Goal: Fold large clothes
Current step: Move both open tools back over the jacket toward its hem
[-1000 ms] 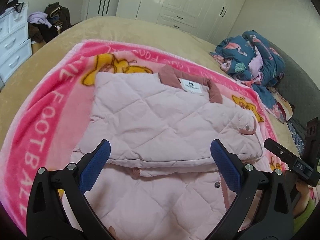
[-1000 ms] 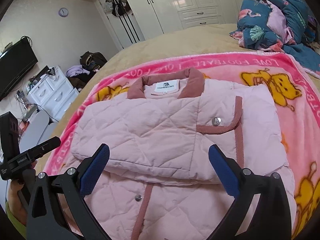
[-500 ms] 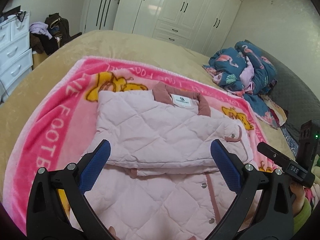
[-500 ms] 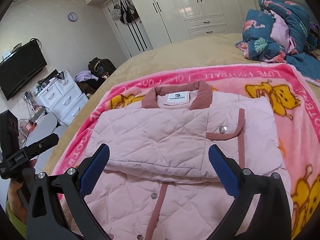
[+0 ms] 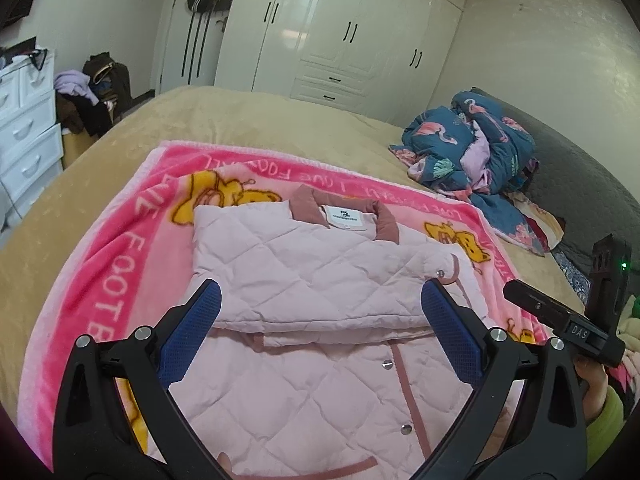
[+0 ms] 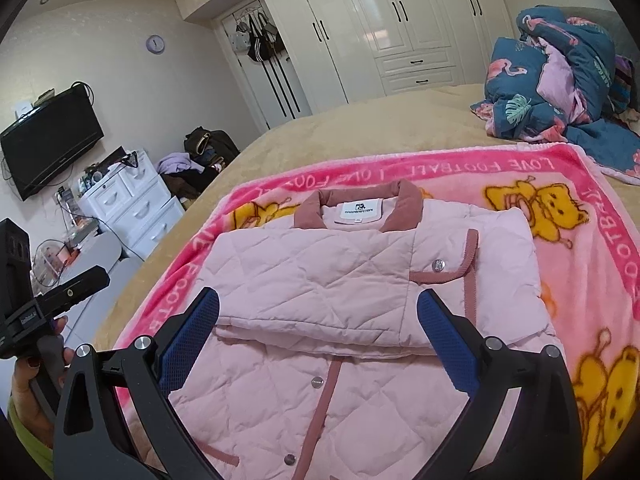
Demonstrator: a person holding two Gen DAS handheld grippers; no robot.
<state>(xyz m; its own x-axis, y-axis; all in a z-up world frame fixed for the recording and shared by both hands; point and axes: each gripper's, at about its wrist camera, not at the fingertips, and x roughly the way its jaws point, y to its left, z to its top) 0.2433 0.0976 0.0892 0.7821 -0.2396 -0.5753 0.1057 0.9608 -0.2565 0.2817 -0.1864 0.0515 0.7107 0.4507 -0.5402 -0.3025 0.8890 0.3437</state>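
Blue pads of the left hand-held gripper stand wide apart, released, above the jacket; the right hand-held gripper hovers likewise, spread and holding nothing. Just beyond both, the pink quilted jacket lies with its sleeves folded across, collar far, on a pink blanket covering the bed. Farther right sits a heap of bedding.

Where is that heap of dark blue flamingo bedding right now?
The flamingo bedding is bunched at the far right of the bed, beyond the pink blanket's corner, in both views.
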